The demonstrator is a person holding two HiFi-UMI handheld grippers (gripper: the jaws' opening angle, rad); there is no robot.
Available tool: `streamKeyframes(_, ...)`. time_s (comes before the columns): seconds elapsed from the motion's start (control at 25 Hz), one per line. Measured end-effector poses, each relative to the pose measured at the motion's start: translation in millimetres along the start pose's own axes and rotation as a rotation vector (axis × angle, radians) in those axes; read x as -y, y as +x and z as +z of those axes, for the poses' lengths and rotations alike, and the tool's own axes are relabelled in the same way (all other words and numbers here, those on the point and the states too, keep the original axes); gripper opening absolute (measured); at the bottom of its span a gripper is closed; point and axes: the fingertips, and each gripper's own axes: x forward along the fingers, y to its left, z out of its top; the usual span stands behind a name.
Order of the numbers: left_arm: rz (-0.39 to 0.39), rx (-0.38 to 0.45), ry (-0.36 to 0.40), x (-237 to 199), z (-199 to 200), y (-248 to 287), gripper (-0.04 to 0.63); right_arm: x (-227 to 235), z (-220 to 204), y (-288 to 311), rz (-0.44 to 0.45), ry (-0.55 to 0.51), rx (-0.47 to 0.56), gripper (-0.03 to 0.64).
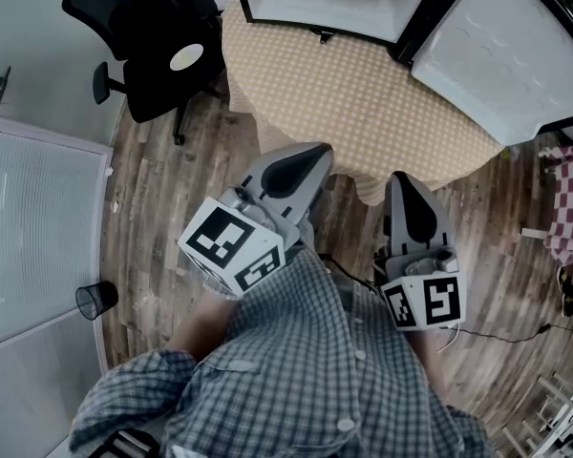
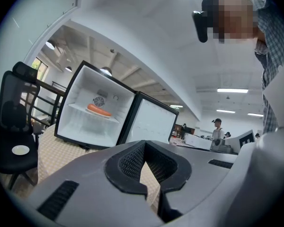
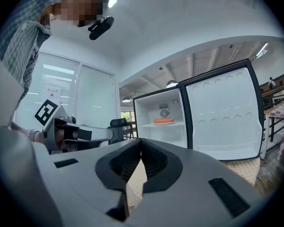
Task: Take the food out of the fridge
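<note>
Your left gripper (image 2: 144, 144) is clenched, jaw tips pressed together with nothing between them. Your right gripper (image 3: 141, 142) is clenched the same way and equally empty. You hold both level in front of you, side by side, pointing toward the table (image 1: 363, 93) with the beige checked cloth. The small fridge (image 2: 78, 91) stands on that table with its door (image 2: 149, 122) swung wide open to the right. The orange food (image 2: 99, 110), long and narrow, lies on the white shelf inside the fridge, just under a round vent on the back wall, well apart from both grippers. A black office chair (image 1: 162, 46) stands left of the table.
</note>
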Motion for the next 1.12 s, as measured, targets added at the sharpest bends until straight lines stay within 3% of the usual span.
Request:
streamKeyframes(0.52,0.008,0.041,-0.042,-100.4,47.0,32.4,0.005,15.8,16.0,103.7,-0.054,0.020,-0.002,0.011)
streamKeyframes(1.12,-0.020,0.047,-0.064,-157.8,63.8,43.8,0.005,17.8,24.2,174.2,-0.092,0.039,-0.002,0.011)
